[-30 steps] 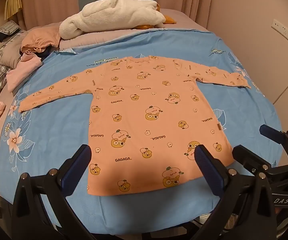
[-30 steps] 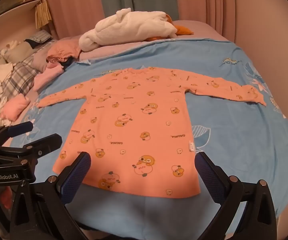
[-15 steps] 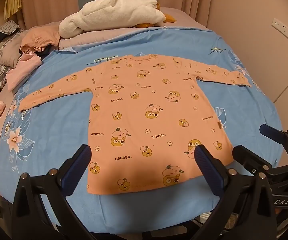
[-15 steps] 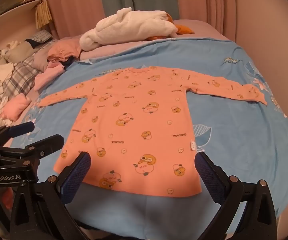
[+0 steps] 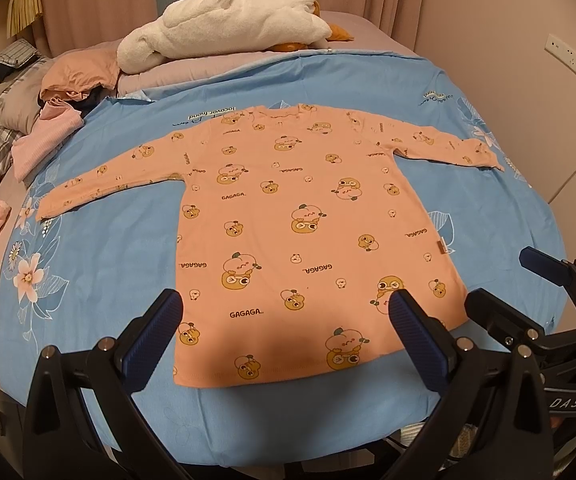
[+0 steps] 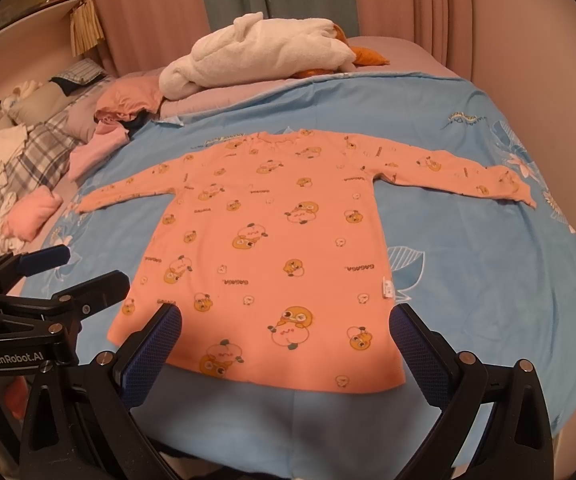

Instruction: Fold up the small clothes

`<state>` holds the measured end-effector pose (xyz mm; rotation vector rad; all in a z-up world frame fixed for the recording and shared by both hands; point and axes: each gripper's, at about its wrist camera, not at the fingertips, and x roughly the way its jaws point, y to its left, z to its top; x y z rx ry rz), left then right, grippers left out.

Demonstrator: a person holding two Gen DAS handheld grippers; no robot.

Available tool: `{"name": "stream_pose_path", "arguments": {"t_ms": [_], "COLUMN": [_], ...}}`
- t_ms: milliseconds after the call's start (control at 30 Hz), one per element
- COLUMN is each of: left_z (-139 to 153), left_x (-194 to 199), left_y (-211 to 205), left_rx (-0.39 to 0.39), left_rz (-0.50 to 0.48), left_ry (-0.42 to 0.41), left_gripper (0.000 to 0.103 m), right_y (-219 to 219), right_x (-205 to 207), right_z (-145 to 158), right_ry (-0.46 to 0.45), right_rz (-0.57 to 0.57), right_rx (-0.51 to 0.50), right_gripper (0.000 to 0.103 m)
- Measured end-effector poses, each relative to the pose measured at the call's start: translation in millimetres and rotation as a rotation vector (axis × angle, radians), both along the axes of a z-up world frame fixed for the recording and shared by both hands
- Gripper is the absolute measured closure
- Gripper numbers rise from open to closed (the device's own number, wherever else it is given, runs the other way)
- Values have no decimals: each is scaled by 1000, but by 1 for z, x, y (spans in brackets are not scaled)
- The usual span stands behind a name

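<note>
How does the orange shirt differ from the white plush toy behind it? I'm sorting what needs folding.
The orange shirt lies flat and spread out, sleeves stretched sideways; the white plush toy is a bulky, rounded heap. The shirt is printed with cartoon figures and "GAGAGA"; the toy is plain and fluffy. The shirt rests on the blue sheet; the toy sits farther back. Both lie untouched on the bed.

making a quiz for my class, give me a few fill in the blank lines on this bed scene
1. The orange shirt lies flat on a ____ sheet.
2. Both its sleeves are spread ____.
3. The jaws of the left gripper and right gripper are ____.
4. The white plush toy lies ____ the shirt's collar.

Missing: blue; outward; open; beyond
</note>
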<state>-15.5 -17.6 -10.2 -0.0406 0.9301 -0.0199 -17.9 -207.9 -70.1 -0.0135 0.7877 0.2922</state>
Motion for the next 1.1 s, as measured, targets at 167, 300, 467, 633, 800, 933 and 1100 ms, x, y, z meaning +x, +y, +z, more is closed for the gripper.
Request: {"name": "stream_pose_path", "arguments": {"t_ms": [167, 300, 467, 633, 800, 933, 1100], "left_z": [-2, -8, -26, -55, -81, -94, -95], "left_x": [5, 13, 29, 62, 97, 123, 155], "left_y": [0, 0, 15, 24, 30, 32, 24], "left_rx": [2, -13, -167, -277, -305, -371, -347], "left_rz": [2, 4, 34, 80, 104, 113, 99], "left_ry": [12, 28, 18, 74, 132, 161, 153], "left_gripper": [0, 0, 0, 0, 0, 0, 0], "right_y": [-2, -5, -24, -74, -145, -196, -265], "right_x": [2, 2, 16, 48, 79, 98, 129], "right_z": [-1, -8, -24, -51, -76, -85, -96], "right_ry": [2, 10, 21, 75, 110, 77, 16], "right_rz": [-2, -1, 13, -99, -326, -469, -609], "right_rx": [3, 26, 148, 305, 388, 442, 636], "right_gripper": [0, 0, 0, 0, 0, 0, 0]}}
